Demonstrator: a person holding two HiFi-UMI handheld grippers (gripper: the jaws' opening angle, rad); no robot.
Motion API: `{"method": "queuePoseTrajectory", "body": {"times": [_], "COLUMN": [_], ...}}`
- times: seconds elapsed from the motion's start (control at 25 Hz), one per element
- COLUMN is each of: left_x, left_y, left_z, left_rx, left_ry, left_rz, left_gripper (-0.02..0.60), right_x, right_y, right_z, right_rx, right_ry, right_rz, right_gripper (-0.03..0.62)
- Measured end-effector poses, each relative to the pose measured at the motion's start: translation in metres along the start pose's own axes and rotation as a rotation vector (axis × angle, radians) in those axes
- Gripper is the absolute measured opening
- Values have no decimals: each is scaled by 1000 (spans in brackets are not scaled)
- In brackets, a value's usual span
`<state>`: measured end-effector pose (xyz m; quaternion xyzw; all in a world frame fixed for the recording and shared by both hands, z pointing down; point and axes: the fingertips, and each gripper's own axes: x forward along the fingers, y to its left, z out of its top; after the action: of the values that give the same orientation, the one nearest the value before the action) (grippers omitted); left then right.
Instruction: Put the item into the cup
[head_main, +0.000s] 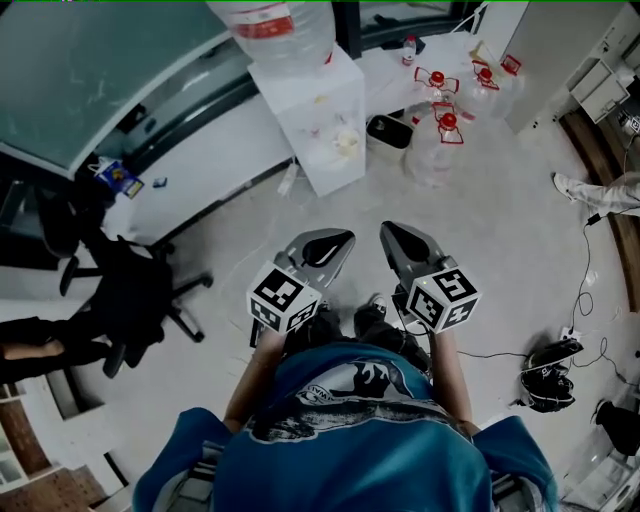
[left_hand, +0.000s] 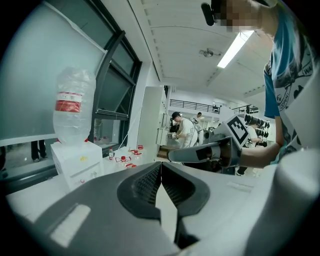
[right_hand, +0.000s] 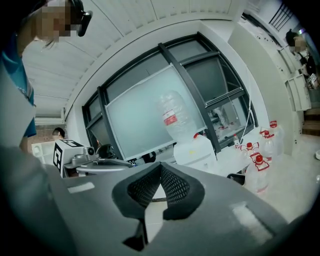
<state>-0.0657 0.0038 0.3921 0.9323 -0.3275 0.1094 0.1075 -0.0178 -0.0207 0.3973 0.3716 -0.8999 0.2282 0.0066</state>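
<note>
No cup and no loose item shows in any view. The person holds both grippers side by side in front of the body, over the floor, pointing forward. My left gripper (head_main: 325, 248) is shut, its ribbed pads meeting at the tip (left_hand: 161, 169) with nothing between them. My right gripper (head_main: 403, 243) is shut too, pads together (right_hand: 160, 171) and nothing in them. Each gripper sees the other beside it: the right gripper (left_hand: 202, 152) in the left gripper view, the left gripper (right_hand: 97, 162) in the right gripper view.
A white water dispenser (head_main: 310, 110) with a large bottle (left_hand: 74, 107) stands ahead. Several red-capped water jugs (head_main: 447, 128) and a black bin (head_main: 388, 131) stand to its right. A black office chair (head_main: 130, 295) is at left, cables (head_main: 583, 300) and another person's foot (head_main: 572, 186) at right.
</note>
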Motion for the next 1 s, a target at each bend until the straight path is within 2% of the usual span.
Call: {"method": "queuePoseTrajectory", "body": {"times": [0.24,0.4,0.72,1.0], "left_x": [-46,-72,-105,-113], "left_y": [12,20,26,25], "left_z": [1,-6,-18,-19], "left_rx": [1,5,13,20], "left_ry": [-23,-20,-13,-22], "left_rz": [-26,-43,-90,-120], "left_gripper": [9,9,9,9], "right_x": [20,31,40,41], "right_y": [44,68,97,108], "right_z": [1,-7,-13,-19], "right_rx": [8,-13,-21,-33], "right_ry": [-34,-22,-40,-29], "right_rz": [-9,-30,-77,-97], "right_gripper": [0,0,0,0]}}
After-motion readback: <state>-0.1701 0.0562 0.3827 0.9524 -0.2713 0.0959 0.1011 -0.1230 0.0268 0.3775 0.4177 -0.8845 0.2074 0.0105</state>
